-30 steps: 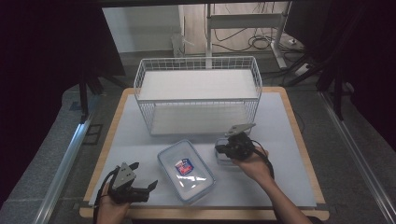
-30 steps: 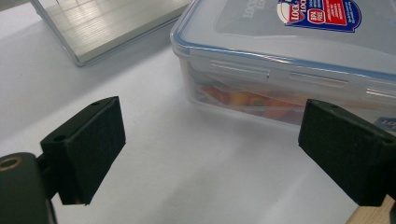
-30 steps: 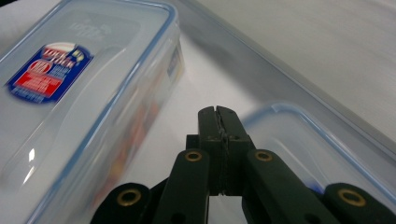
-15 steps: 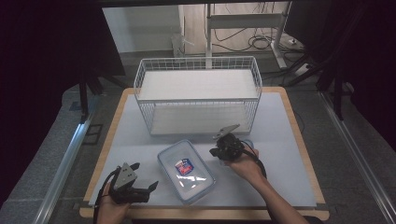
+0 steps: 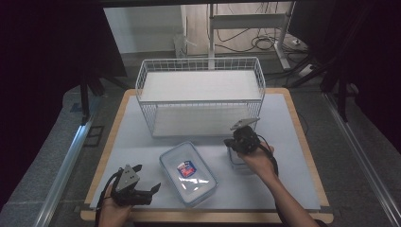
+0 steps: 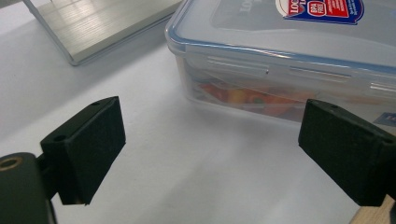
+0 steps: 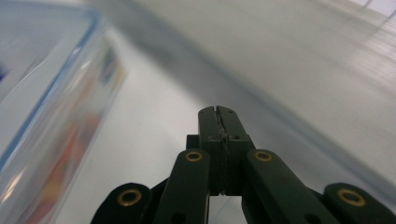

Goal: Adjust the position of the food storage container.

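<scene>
A pale grey bench (image 5: pixel 293 123) with a wooden edge takes up the middle of the high view, dark floor on either side of it.

At the far half of the bench stands a white wire basket (image 5: pixel 201 94), upright and long, its open top facing up. It sits well apart from both hands.

Nearer the person, just in front of the basket, lies a clear plastic food container (image 5: pixel 188 173) with a blue-rimmed snap lid and a red and blue label on top. It rests flat on the bench, turned at a slant, between the two hands. In the left gripper view the container (image 6: pixel 289 60) lies close ahead, its lid shut and orange and red contents showing through the side wall.

The left hand-held gripper (image 5: pixel 146 193) rests low at the near left corner of the bench, pointing toward the container and just short of it. Its jaws stand wide apart with nothing between them.

The right hand-held gripper (image 5: pixel 232 144) is held to the right of the container, near the basket's front right corner. In the right gripper view its two black jaws are pressed together, gripping nothing, and the blurred container (image 7: pixel 51 116) lies to their left.
</scene>
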Available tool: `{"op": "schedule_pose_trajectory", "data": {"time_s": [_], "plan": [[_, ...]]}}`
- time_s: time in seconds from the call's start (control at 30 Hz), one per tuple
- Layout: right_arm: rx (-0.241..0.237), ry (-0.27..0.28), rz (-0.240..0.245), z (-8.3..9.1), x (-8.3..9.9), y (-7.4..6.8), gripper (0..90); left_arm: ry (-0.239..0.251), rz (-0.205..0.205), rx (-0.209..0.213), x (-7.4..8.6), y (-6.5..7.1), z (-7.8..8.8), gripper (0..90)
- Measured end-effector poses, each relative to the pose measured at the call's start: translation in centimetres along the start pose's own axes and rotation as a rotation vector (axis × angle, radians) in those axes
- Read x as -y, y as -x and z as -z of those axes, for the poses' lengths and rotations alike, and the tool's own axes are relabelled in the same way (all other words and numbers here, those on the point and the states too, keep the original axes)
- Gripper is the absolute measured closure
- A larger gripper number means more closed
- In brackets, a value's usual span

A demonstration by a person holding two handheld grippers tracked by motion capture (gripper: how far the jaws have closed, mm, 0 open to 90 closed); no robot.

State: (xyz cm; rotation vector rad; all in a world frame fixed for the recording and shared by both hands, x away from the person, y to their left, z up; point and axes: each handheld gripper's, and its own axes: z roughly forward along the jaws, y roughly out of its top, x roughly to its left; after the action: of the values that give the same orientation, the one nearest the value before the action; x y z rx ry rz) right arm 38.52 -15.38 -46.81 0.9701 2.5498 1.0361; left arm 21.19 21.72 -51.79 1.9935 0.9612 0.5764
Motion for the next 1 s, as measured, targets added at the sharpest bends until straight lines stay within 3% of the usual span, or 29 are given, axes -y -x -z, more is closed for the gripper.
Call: {"op": "schedule_pose_trajectory", "data": {"time_s": [0.03, 0.13, 0.27, 0.43, 0.7, 1.0], "plan": [[0.019, -0.012, -0.021, -1.1, -0.4, 0.6, 89.6, 0.0, 0.002, 0.001, 0.0, 0.0, 0.0, 7.2], [0.039, -0.039, -0.018, -2.0, -0.4, 0.8, 89.6, -0.003, 0.008, 0.004, 0.1, -0.1, 0.0, 7.2], [0.022, -0.045, -0.033, -2.4, 0.1, 0.9, 89.7, -0.003, 0.007, 0.005, 0.1, -0.1, 0.0, 7.2], [0.001, -0.081, 0.02, -0.8, 1.1, -0.4, 89.7, -0.007, 0.003, 0.007, 0.0, 0.0, -0.1, 7.2], [-0.021, -0.133, 0.057, 1.8, 3.3, -1.8, 89.7, -0.01, 0.004, 0.009, 0.1, 0.0, -0.2, 7.2], [-0.012, -0.128, 0.041, 5.3, 6.9, -2.4, 89.7, -0.011, 0.003, 0.01, 0.0, 0.0, -0.3, 7.2]]}}
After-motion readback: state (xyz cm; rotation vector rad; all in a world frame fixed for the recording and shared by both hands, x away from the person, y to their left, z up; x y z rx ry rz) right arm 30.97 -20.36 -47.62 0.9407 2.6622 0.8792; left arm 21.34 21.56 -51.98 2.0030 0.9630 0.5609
